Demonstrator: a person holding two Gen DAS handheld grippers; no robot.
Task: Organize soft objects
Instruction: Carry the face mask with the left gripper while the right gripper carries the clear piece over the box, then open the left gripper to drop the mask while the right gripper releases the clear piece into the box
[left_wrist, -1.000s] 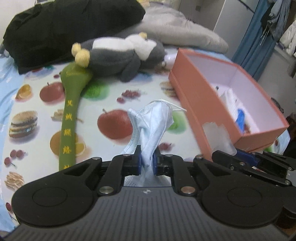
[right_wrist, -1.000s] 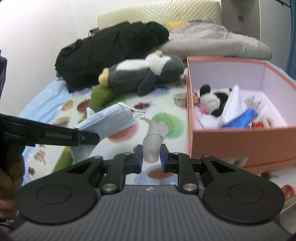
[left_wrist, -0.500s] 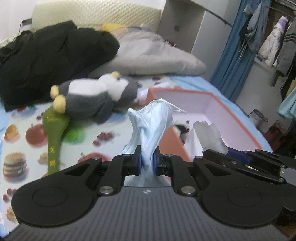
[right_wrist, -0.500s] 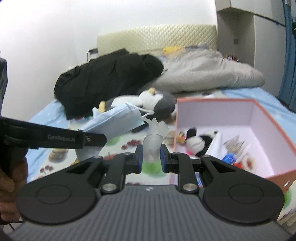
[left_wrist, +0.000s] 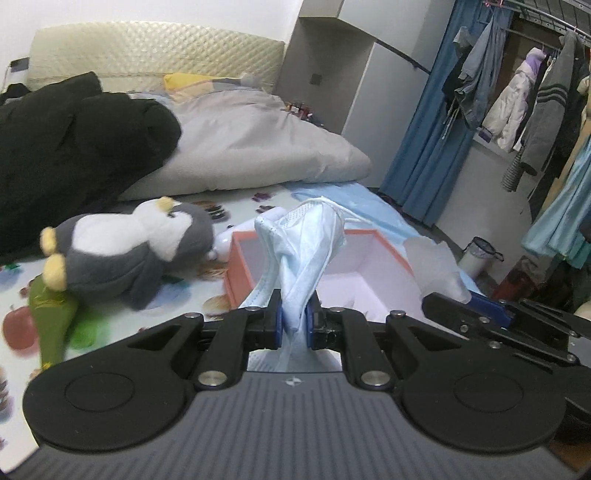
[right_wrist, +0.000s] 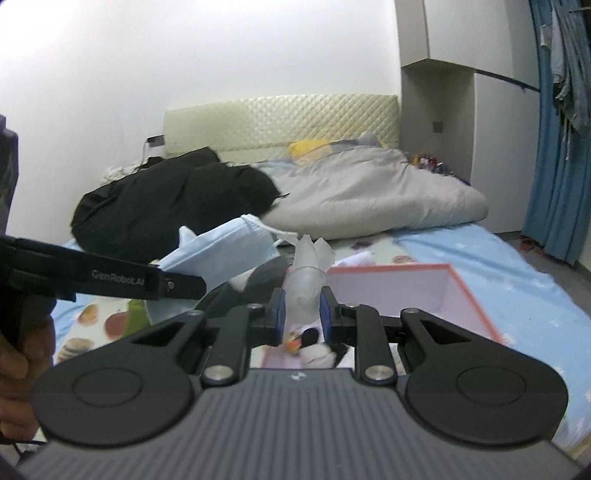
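Observation:
My left gripper (left_wrist: 294, 320) is shut on a light blue face mask (left_wrist: 303, 254), held in the air above the near edge of the orange box (left_wrist: 240, 273). The mask also shows in the right wrist view (right_wrist: 225, 254). My right gripper (right_wrist: 300, 312) is shut on a crumpled white translucent plastic piece (right_wrist: 306, 280), held over the same orange box (right_wrist: 472, 295) with its pale pink inside. That piece also shows at the right of the left wrist view (left_wrist: 436, 266). A small panda plush (right_wrist: 317, 350) lies inside the box.
A grey and white penguin plush (left_wrist: 129, 251) lies on the fruit-print sheet left of the box, next to a green stick toy (left_wrist: 51, 325). A black coat (left_wrist: 74, 162) and a grey duvet (left_wrist: 258, 147) lie behind. Blue curtain (left_wrist: 436, 147) and hanging clothes stand at right.
Both grippers have risen and tilted up with their loads. The views now look across the bed toward the headboard, and the box sits lower and nearer in both views.

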